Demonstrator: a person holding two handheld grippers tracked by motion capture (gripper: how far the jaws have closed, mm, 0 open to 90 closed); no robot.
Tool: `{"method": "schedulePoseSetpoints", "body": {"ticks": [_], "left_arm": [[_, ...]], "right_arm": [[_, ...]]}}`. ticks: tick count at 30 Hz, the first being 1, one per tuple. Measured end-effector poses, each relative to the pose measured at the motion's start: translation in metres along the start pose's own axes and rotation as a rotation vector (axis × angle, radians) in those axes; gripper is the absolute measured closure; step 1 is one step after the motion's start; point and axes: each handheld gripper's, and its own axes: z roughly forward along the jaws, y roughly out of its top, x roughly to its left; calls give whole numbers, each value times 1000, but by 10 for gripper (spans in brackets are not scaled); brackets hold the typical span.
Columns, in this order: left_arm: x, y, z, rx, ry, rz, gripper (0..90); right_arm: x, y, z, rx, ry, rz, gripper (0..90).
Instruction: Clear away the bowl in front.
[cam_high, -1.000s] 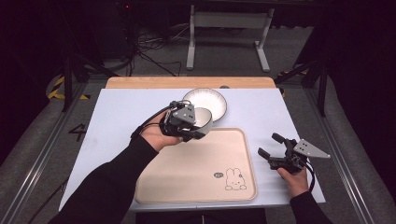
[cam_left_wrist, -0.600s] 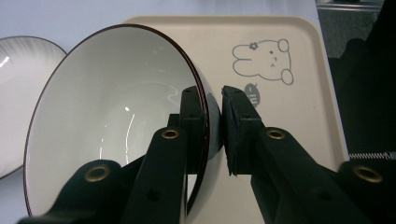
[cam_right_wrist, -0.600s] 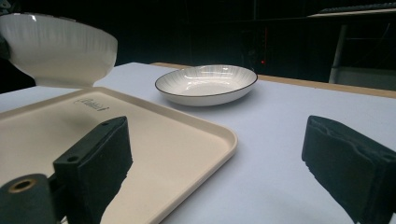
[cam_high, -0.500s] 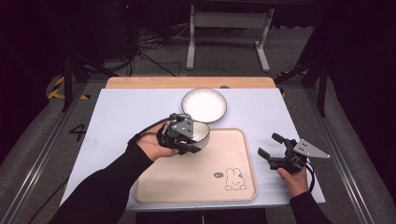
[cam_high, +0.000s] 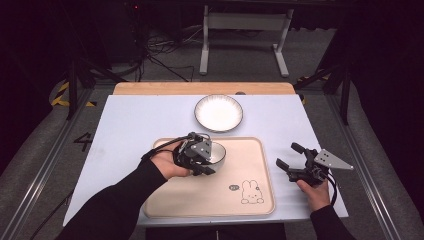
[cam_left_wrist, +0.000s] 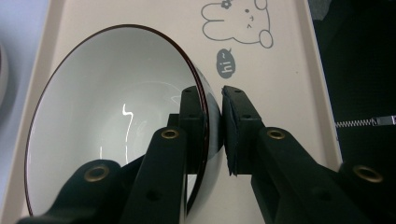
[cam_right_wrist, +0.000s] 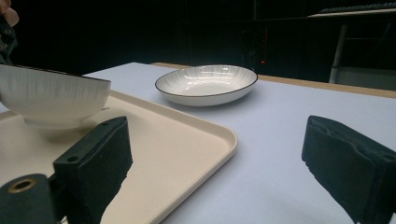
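At the near edge of the table, the person's forearms enter from below. The right gripper (cam_high: 292, 165) rests on the pale blue table surface (cam_high: 135, 120) just right of the tray (cam_high: 200, 200), its jaws spread wide with nothing between them, aimed toward the tray's right rim. Its own view looks low across the tray corner toward the bowl (cam_right_wrist: 51, 100) and, beyond it, the shallow plate (cam_right_wrist: 206, 84).

Farther in, over the tray's upper left part, the left gripper (cam_high: 202, 160) pinches the bowl (cam_high: 214, 152) by its rim: in the left gripper view one jaw lies inside the white bowl (cam_left_wrist: 112, 121), the other against its outer wall, both pressed on the rim. The bowl appears low over the tray, slightly tilted; whether its foot touches cannot be told. The left hand (cam_high: 167, 165) reaches in from the left, the wrist roughly level.

Farthest, the plate (cam_high: 218, 112) sits on the table beyond the tray, apart from it.

Judgement: the bowl lies directly in the left jaws; setting it flat and releasing is the likely move.
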Motion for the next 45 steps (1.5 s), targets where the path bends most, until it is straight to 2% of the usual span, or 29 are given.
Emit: {"method": "schedulePoseSetpoints", "body": {"ticks": [8, 12, 20, 27, 36, 45], "left_arm": [[-2, 1, 8, 17, -16, 5, 787], [-4, 0, 12, 42, -25, 18, 789], [-5, -1, 13, 34, -23, 10, 791], [-6, -1, 13, 22, -60, -2, 795], [-10, -1, 18, 29, -90, 6, 777], [-12, -1, 23, 63, -115, 31, 762]], "right_arm": [[0, 0, 0, 0, 2, 1, 87], [0, 0, 0, 0, 3, 1, 87], [0, 0, 0, 2, 3, -2, 87], [0, 0, 0, 2, 3, -1, 87], [0, 0, 0, 2, 3, -1, 87], [0, 0, 0, 2, 4, 0, 87]]}}
